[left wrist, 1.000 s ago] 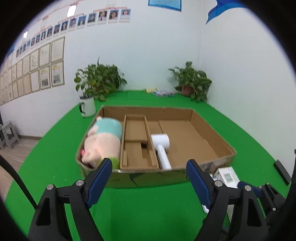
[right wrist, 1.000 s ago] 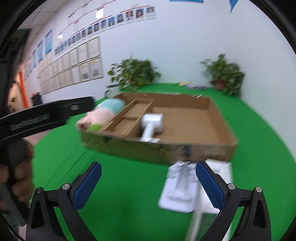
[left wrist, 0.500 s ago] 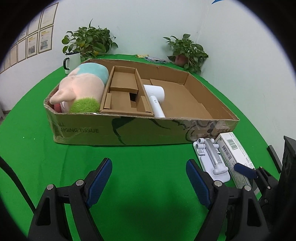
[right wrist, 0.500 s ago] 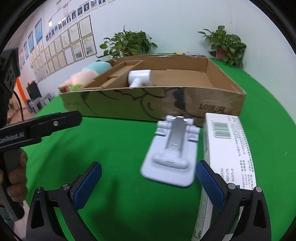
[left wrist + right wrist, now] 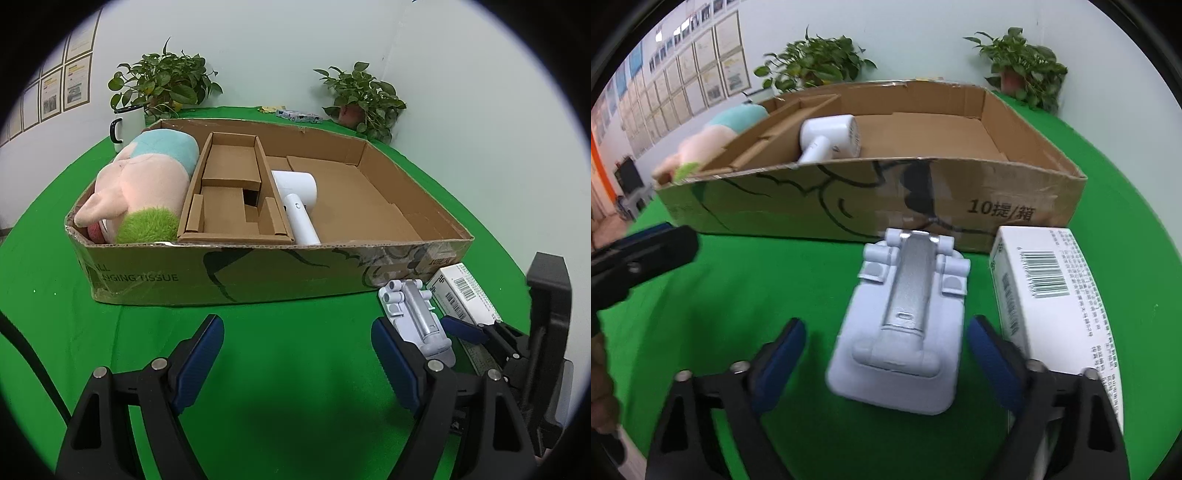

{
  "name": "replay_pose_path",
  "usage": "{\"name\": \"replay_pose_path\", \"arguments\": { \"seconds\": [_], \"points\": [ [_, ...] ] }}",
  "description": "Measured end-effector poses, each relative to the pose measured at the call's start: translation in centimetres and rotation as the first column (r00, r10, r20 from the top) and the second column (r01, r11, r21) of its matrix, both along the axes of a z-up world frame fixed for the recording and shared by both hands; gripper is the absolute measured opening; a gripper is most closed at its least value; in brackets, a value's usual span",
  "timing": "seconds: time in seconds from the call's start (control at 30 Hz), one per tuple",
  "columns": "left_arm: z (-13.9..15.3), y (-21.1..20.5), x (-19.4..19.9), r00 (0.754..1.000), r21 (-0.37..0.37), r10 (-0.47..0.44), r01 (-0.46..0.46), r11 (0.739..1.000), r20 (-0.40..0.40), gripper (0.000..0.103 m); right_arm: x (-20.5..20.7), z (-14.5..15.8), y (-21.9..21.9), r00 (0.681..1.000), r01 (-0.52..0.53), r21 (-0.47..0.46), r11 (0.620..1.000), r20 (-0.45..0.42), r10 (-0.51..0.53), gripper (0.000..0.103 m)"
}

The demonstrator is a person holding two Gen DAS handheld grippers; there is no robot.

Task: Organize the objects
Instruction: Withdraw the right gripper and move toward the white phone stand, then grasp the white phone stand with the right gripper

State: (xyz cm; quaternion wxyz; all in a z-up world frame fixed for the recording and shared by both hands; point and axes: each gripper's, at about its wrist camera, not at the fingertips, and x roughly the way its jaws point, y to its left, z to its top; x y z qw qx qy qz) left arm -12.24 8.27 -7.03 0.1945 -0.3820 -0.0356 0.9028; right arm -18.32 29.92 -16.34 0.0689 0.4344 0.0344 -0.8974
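I have the right gripper [image 5: 886, 350] low over the green table [image 5: 295, 332], its blue pads on either side of the pale blue stand [image 5: 905, 332] that lies flat just in front of the cardboard box [image 5: 960, 184]. The jaws have just been closing with the stand between them, but I see a gap at each pad, so nothing is gripped yet. A white carton [image 5: 1052, 295] with a barcode lies just right of the stand, close to the right pad.

My left gripper [image 5: 297, 354] hangs released over bare green cloth, near the box's front wall, with nothing between its pads.

Inside the box, a plush toy [image 5: 147, 184] fills the left compartment, a cardboard insert [image 5: 229, 184] sits in the middle, and a white hair dryer [image 5: 295, 199] lies just right of it. Beyond the box stand a white mug [image 5: 127, 123] and two potted plants [image 5: 162, 81].
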Motion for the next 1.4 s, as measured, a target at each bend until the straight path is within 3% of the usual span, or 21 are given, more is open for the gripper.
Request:
{"name": "replay_pose_path", "arguments": {
  "seconds": [0.07, 0.13, 0.3, 0.33, 0.4, 0.47, 0.5, 0.57, 0.63, 0.73, 0.83, 0.9, 1.07, 1.17, 1.3, 1.4],
  "points": [
    [-0.3, -0.1, 0.1, 1.000, 0.010, -0.006, 0.006, 1.000, 0.018, 0.082, 0.2, -0.3, -0.4, 1.000, -0.002, 0.050, 0.999, 0.000, 0.002, 0.069],
    [-0.6, -0.3, 0.3, 0.998, 0.039, -0.027, 0.025, 0.999, 0.061, 0.081, 0.9, -0.3, -0.6, 1.000, -0.027, 0.041, 0.999, 0.001, 0.027, 0.068],
    [-1.8, -0.7, 1.9, 0.959, 0.246, -0.178, 0.122, 0.962, 0.221, 0.081, 5.9, 0.0, -1.8, 0.987, -0.157, -0.015, 0.987, 0.005, 0.158, 0.067],
    [-2.2, -0.5, 2.1, 0.948, 0.271, -0.200, 0.131, 0.954, 0.246, 0.081, 6.8, 0.1, -2.1, 0.984, -0.177, -0.040, 0.983, 0.003, 0.177, 0.070],
    [-3.3, 0.2, 2.1, 0.921, 0.323, -0.244, 0.142, 0.936, 0.304, 0.081, 7.5, 0.3, -2.3, 0.983, -0.181, -0.066, 0.981, -0.008, 0.181, 0.098],
    [-4.3, 0.7, 2.0, 0.905, 0.337, -0.253, 0.134, 0.932, 0.341, 0.081, 7.7, 0.5, -2.2, 0.984, -0.176, -0.091, 0.980, -0.034, 0.173, 0.101],
    [-4.3, 0.8, 2.1, 0.912, 0.347, -0.253, 0.134, 0.928, 0.324, 0.081, 7.5, 0.5, -2.1, 0.984, -0.177, -0.109, 0.978, -0.030, 0.174, 0.101],
    [-4.6, 1.1, 2.0, 0.895, 0.391, -0.286, 0.141, 0.909, 0.343, 0.081, 7.2, 0.3, -1.9, 0.985, -0.174, -0.117, 0.978, -0.012, 0.174, 0.101],
    [-5.0, 1.4, 1.9, 0.883, 0.440, -0.310, 0.136, 0.888, 0.352, 0.080, 6.8, 0.0, -1.7, 0.986, -0.166, -0.114, 0.980, -0.001, 0.167, 0.099],
    [-5.0, 2.0, 2.1, 0.885, 0.444, -0.320, 0.149, 0.883, 0.338, 0.077, 6.4, -0.4, -1.7, 0.988, -0.151, -0.113, 0.982, 0.007, 0.153, 0.094],
    [-5.4, 2.4, 2.3, 0.872, 0.459, -0.337, 0.151, 0.875, 0.355, 0.063, 7.2, -0.5, -2.3, 0.986, -0.166, -0.089, 0.982, -0.001, 0.166, 0.081],
    [-5.7, 2.2, 2.5, 0.867, 0.475, -0.341, 0.143, 0.868, 0.363, 0.057, 7.4, -0.4, -2.7, 0.987, -0.164, -0.052, 0.985, -0.009, 0.163, 0.066],
    [-6.0, 1.6, 2.9, 0.875, 0.471, -0.316, 0.118, 0.874, 0.366, 0.043, 7.7, -0.3, -2.5, 0.992, -0.129, -0.059, 0.990, 0.003, 0.129, 0.066],
    [-6.2, 1.3, 3.1, 0.876, 0.461, -0.303, 0.108, 0.881, 0.375, 0.036, 7.8, 0.0, -1.8, 0.994, -0.102, -0.142, 0.985, 0.021, 0.106, 0.066],
    [-6.4, 1.1, 3.1, 0.863, 0.489, -0.310, 0.086, 0.868, 0.398, 0.036, 7.8, 0.3, -1.3, 0.995, -0.082, -0.226, 0.971, 0.044, 0.094, 0.066],
    [-6.0, 1.1, 3.4, 0.868, 0.475, -0.310, 0.100, 0.874, 0.388, 0.035, 8.1, 0.4, -1.0, 0.995, -0.073, -0.258, 0.963, 0.052, 0.090, 0.065]
  ]
}}
